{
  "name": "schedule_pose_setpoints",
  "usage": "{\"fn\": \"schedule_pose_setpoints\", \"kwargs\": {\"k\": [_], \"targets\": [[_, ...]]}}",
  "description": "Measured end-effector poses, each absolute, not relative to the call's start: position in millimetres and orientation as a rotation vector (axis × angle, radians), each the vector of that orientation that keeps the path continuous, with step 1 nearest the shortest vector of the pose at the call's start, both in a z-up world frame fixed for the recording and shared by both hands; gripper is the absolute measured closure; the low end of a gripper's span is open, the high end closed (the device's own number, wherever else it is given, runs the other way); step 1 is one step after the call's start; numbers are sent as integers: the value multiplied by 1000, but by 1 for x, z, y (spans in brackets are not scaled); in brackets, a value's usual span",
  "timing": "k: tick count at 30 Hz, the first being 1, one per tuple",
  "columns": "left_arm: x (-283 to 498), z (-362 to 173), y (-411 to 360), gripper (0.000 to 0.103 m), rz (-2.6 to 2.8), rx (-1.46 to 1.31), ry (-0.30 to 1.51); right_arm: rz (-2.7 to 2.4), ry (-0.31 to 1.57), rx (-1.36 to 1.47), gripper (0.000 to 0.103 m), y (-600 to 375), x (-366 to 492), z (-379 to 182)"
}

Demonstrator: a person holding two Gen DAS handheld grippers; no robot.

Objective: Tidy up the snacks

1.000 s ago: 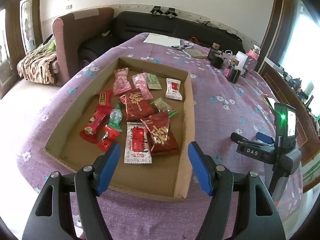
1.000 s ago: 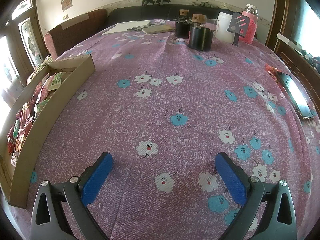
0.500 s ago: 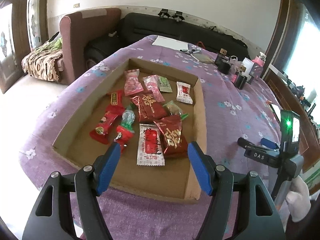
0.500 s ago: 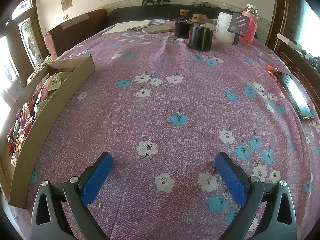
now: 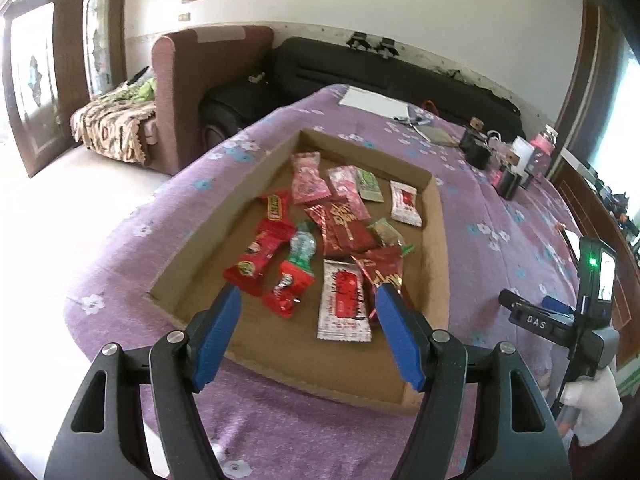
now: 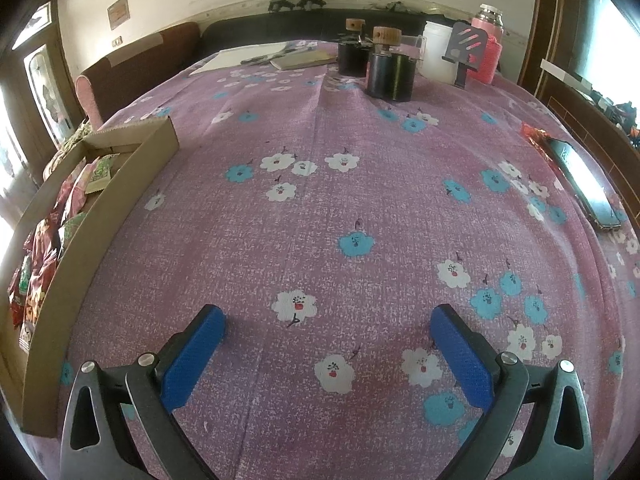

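A shallow cardboard tray (image 5: 435, 240) lies on the purple flowered tablecloth and holds several wrapped snacks: red packets (image 5: 256, 256), pink ones (image 5: 306, 178), a green one (image 5: 369, 186) and a white-and-red packet (image 5: 344, 300) nearest me. My left gripper (image 5: 308, 300) hovers open above the tray's near end, with nothing between its blue pads. My right gripper (image 6: 326, 320) stands open over bare cloth to the right of the tray (image 6: 96, 216), also holding nothing. In the left wrist view the right gripper's body (image 5: 568, 320) shows at the right edge.
At the far end of the table stand two dark jars (image 6: 390, 72), a white tub (image 6: 438, 54), a pink flask (image 6: 488, 46), papers and a notebook (image 6: 298, 60). A phone (image 6: 584, 188) and a red wrapper (image 6: 534, 136) lie at the right edge. Sofas stand behind.
My left gripper has drawn back and tilted up a little, so the tray sits farther along in its view and more of the room shows. The right gripper has not moved.
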State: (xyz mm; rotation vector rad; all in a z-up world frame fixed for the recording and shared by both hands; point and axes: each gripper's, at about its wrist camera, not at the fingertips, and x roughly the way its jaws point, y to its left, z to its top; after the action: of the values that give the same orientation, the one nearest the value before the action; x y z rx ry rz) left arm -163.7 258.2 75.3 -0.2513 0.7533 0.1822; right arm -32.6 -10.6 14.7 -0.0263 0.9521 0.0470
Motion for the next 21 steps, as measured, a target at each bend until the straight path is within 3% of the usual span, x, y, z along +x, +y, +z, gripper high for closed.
{"fn": "schedule_pose_setpoints", "kwargs": {"k": [8, 10, 21], "targets": [[-173, 79, 279, 33, 213, -281, 732, 122, 1034, -66, 1, -17, -30, 17], [-175, 80, 283, 33, 222, -279, 724, 91, 1025, -58, 7, -19, -36, 21], [-188, 97, 283, 31, 323, -212, 604, 172, 700, -127, 6, 19, -96, 102]]}}
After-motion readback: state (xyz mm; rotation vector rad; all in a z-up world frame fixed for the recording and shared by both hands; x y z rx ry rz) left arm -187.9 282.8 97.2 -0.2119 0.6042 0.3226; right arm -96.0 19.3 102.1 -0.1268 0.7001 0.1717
